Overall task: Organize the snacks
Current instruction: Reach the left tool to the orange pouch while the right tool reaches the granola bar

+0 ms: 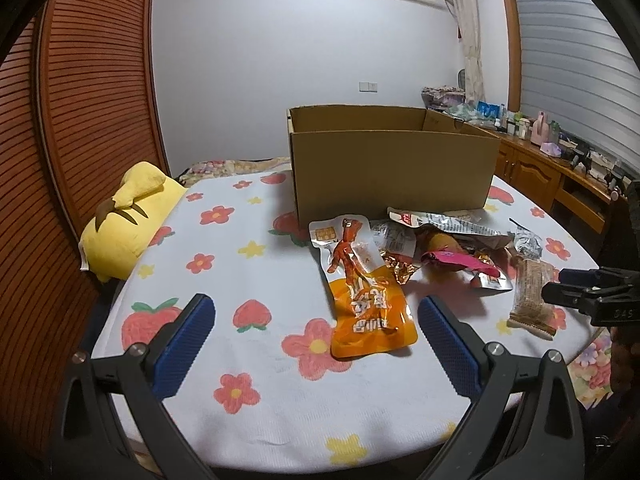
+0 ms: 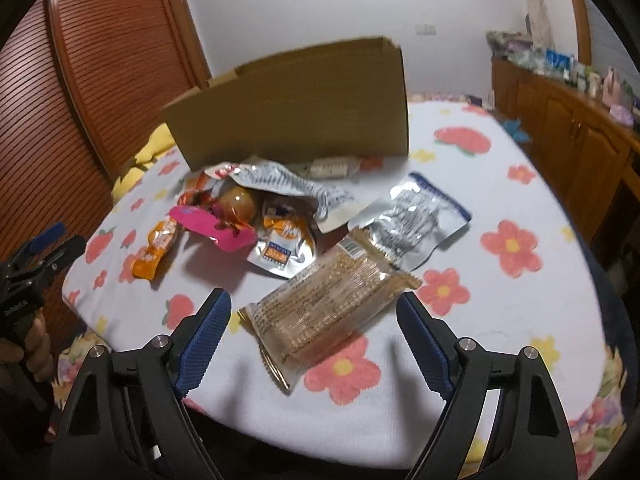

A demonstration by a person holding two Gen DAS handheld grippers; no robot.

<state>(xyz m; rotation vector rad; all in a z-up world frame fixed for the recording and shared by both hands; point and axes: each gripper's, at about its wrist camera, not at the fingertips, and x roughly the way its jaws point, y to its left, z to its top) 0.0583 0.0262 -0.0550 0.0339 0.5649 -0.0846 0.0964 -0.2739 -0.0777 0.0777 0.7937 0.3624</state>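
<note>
Item: right gripper point(image 2: 314, 320). Blue-padded jaws stand wide apart, nothing pressed between them. A clear wafer pack point(image 2: 320, 312) lies flat on the flowered blanket point(image 2: 520, 320), its near end reaching into the gap between the two fingers; no pad touches it.

Item: left gripper point(image 1: 316, 322). Jaws likewise spread apart and empty. An orange chicken-feet pouch point(image 1: 362, 292) lies on the blanket just ahead, its lower end between the fingertips and nearer the right-hand pad — whether it touches cannot be told.

Item: cardboard box point(image 1: 392, 168). Open-topped, upright, at the far side of the blanket behind the snacks.

Item: loose snack pile in front of the box, from the right wrist view:
- pink wrapper point(image 2: 216, 228), crumpled, mid-pile
- round brown egg-shaped snack point(image 2: 239, 202) just behind it
- long silver bag point(image 2: 288, 186) lying over the pile's far side
- small silver-and-orange sachet point(image 2: 282, 250) just beyond the wafer pack
- silver pouch point(image 2: 412, 220) to the right, touching the wafer pack's far end

Item: yellow plush pillow point(image 1: 128, 216) — left edge of the blanket, well apart from the snacks.
</note>
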